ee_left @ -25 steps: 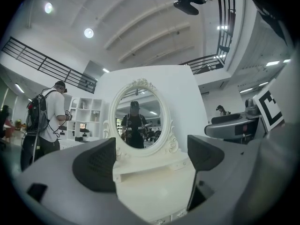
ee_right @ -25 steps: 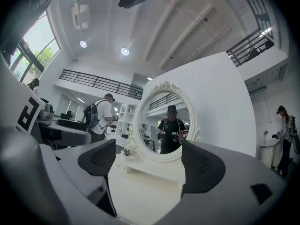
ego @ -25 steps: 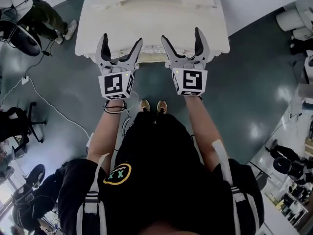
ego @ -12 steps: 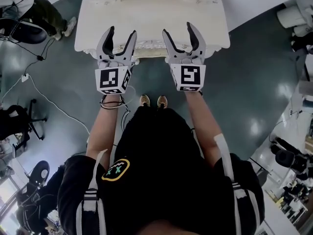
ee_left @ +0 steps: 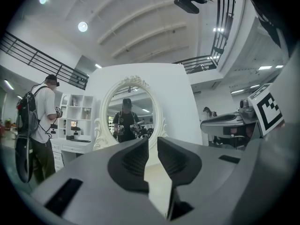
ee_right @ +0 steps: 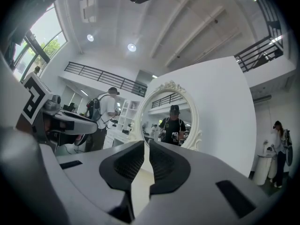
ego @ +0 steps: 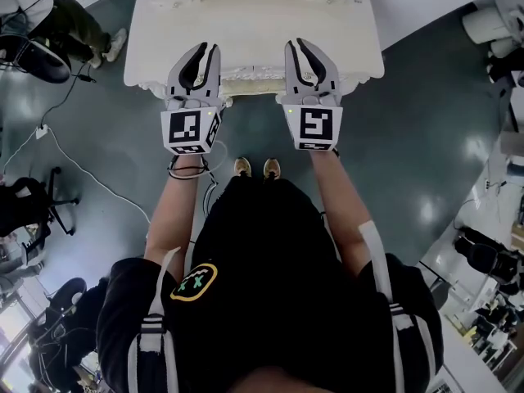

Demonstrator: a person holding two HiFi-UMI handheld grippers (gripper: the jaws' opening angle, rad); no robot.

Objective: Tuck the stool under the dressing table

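The white dressing table (ego: 254, 23) stands just ahead of my feet; its oval mirror (ee_left: 127, 108) faces both gripper views and also shows as the mirror (ee_right: 169, 121) on the right side. No stool shows in any view. My left gripper (ego: 201, 53) and right gripper (ego: 305, 49) hang side by side over the table's front edge, each shut with nothing between its jaws. In the left gripper view the left gripper (ee_left: 153, 142) shows only a thin slit between its pads, and so does the right gripper (ee_right: 146, 146) in the right gripper view.
A seated person (ego: 70, 23) and a black office chair (ego: 33, 56) are at the far left, with a white cable (ego: 82, 174) along the floor. White bins (ego: 491, 31) stand at the far right. A person with a backpack (ee_left: 35, 121) stands left of the table.
Both grippers have gone from wide open to shut. They stay side by side above the table's front edge, shifted slightly forward.
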